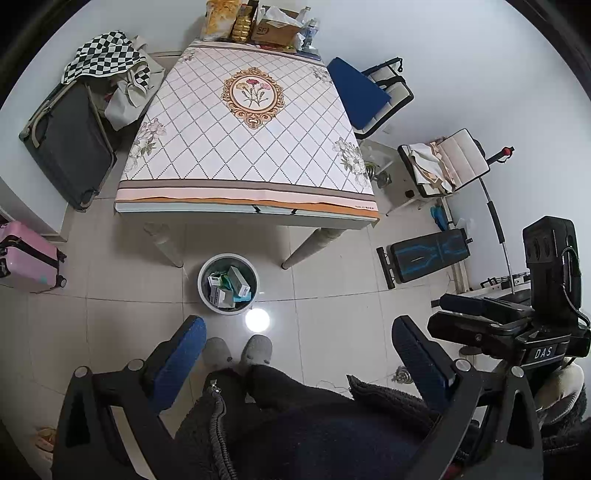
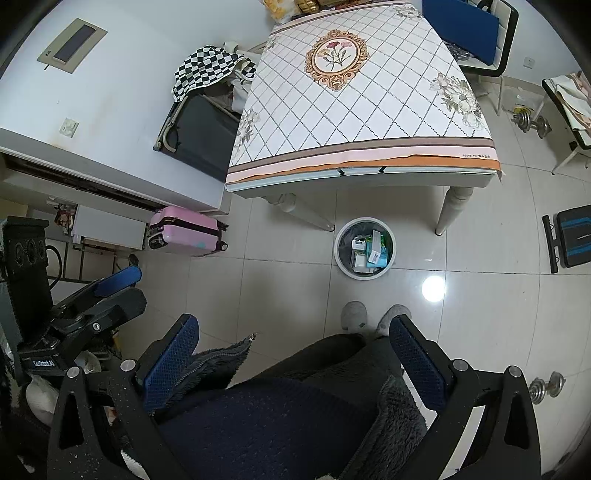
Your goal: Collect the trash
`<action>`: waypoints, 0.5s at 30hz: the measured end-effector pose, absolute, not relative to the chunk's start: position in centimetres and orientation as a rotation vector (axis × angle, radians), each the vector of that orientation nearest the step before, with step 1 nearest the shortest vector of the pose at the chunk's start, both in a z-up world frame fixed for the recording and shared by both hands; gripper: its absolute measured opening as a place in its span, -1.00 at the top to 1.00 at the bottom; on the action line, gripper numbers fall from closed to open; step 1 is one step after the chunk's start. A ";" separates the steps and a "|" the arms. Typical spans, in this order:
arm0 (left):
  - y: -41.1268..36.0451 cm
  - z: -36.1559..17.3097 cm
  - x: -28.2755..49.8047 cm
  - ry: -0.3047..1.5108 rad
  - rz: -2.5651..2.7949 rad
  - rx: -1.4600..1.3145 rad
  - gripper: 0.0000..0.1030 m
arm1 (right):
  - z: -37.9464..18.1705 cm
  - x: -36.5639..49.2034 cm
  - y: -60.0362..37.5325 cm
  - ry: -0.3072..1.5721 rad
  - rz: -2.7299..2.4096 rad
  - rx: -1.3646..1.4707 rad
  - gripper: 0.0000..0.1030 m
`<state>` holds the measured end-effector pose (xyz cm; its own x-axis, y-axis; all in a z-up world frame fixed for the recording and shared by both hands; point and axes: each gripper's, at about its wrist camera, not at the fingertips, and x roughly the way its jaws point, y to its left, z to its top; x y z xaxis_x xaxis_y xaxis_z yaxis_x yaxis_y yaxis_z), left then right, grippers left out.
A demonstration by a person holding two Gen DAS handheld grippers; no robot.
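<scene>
Pale glossy floor tiles ran under a worktop covered by a diamond-patterned cloth with a floral medallion. Its near and middle surface carried nothing; a cardboard box and snack packets stood crowded at the far edge.

A round white waste bin stood on the floor just in front of the worktop, between its two near legs. It held several small cartons, white and green, lying at mixed angles. No loose trash was visible on the floor near the bin.

Both tools were held high, near the person's body, well apart from the bin and the worktop. The left tool had its blue-padded fingers spread wide with nothing between them. The right tool stood likewise spread and carried nothing.

Assessment of handling: the cartons appeared to be thin paperboard, hence light and likely hollow. They would probably crush under a hard squeeze, and their printed faces may be somewhat slick against the pads. A hold across the two broad flat faces, near the middle of a carton, would be the soundest. The far items looked mixed; whether any of them counted as trash could not be determined.

Grey slippers showed the person standing just behind the bin.
</scene>
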<state>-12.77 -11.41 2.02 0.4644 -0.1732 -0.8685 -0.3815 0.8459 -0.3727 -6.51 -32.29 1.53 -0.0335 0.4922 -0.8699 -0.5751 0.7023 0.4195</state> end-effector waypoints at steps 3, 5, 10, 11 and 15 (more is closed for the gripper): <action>-11.5 2.1 -12.6 1.095 0.133 -0.577 -1.00 | 1.6 -6.5 -32.4 1.356 0.856 -0.074 -1.00; -11.6 2.2 -12.5 1.092 0.133 -0.577 -1.00 | 1.7 -6.5 -32.7 1.355 0.856 -0.075 -1.00; -11.7 2.2 -12.4 1.092 0.127 -0.574 -1.00 | 1.9 -6.5 -32.9 1.351 0.857 -0.073 -1.00; -11.7 2.2 -12.4 1.092 0.126 -0.574 -1.00 | 1.9 -6.5 -33.0 1.350 0.858 -0.072 -1.00; -11.8 2.3 -12.3 1.090 0.128 -0.576 -1.00 | 2.0 -6.5 -32.9 1.348 0.857 -0.071 -1.00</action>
<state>-12.35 -11.83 2.25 0.4709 -0.1787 -0.8639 -0.3733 0.8469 -0.3787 -6.50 -32.86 2.04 -0.0260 0.4970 -0.8674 -0.5744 0.7027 0.4198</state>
